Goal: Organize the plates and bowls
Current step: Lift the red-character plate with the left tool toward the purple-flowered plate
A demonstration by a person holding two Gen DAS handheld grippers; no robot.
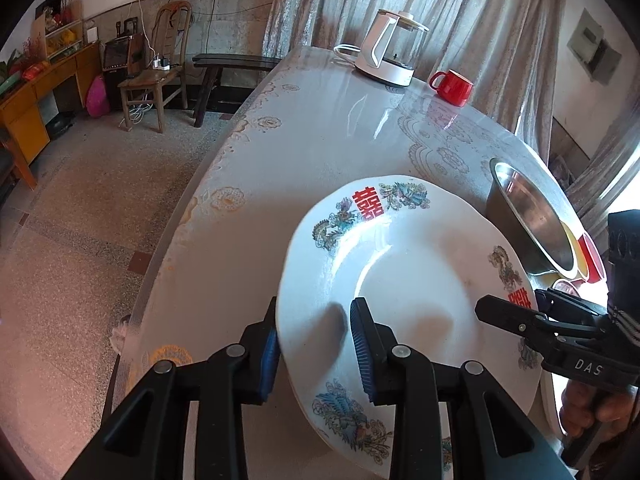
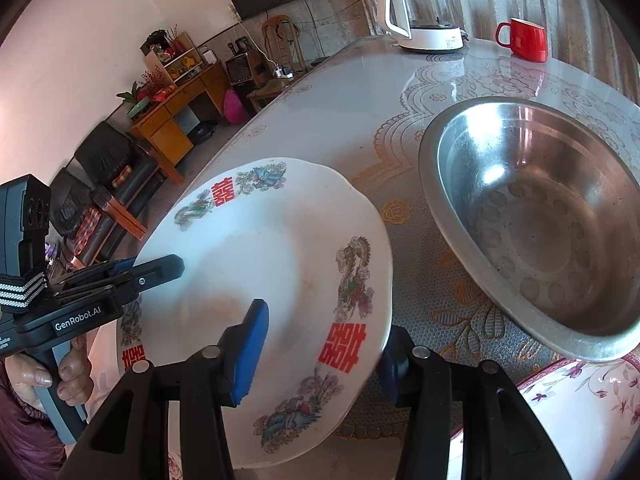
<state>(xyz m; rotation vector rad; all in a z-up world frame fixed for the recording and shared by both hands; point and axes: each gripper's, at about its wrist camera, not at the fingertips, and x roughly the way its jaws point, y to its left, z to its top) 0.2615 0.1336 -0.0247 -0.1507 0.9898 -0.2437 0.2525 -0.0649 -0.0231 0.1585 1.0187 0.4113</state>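
Observation:
A white plate [image 1: 420, 272] [image 2: 260, 240] with dragon and phoenix prints and red characters is held tilted above the table. My left gripper [image 1: 316, 304] is shut on its left rim, one blue pad under the rim and one on the inner face. My right gripper [image 2: 326, 316] straddles the opposite rim; its inner pad [image 2: 250, 352] hovers just off the surface, so it is open. Each gripper shows in the other's view [image 2: 168, 270] [image 1: 510, 302]. A second plate [image 2: 130, 336] with the same pattern lies underneath, mostly hidden.
A steel basin [image 2: 540, 220] [image 1: 528, 216] stands to the right on the lace-covered table [image 2: 420, 280], over a pink floral dish [image 2: 568, 400]. A white kettle [image 1: 390, 48] and a red mug [image 1: 452, 86] stand at the far end. The table's left edge drops to the floor.

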